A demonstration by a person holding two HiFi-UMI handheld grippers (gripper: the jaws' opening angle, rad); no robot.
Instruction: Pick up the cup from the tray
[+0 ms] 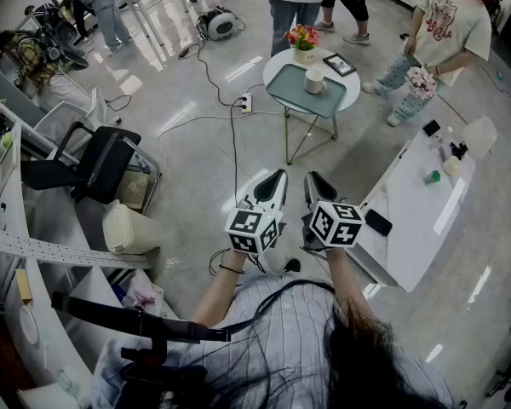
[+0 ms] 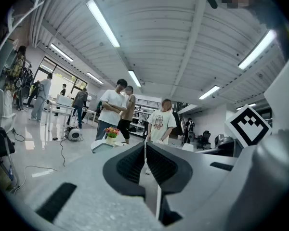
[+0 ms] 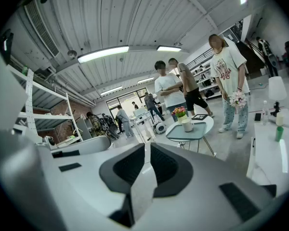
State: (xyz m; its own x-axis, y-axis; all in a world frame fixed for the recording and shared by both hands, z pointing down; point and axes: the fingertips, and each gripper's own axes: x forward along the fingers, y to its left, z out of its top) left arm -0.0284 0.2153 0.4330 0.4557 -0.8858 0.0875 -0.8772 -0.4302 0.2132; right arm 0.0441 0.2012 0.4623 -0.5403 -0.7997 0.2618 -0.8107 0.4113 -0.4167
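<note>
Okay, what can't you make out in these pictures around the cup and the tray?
- Cup contents: head view, too small and far to tell.
- Cup, left gripper view: not clearly visible; the left claw covers that end of the tray.
- Framed picture beside the tray: head view, too small to read.

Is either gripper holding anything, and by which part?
Nothing is held. The left gripper and right gripper are both shut and empty; the cup stands on the tray.
</note>
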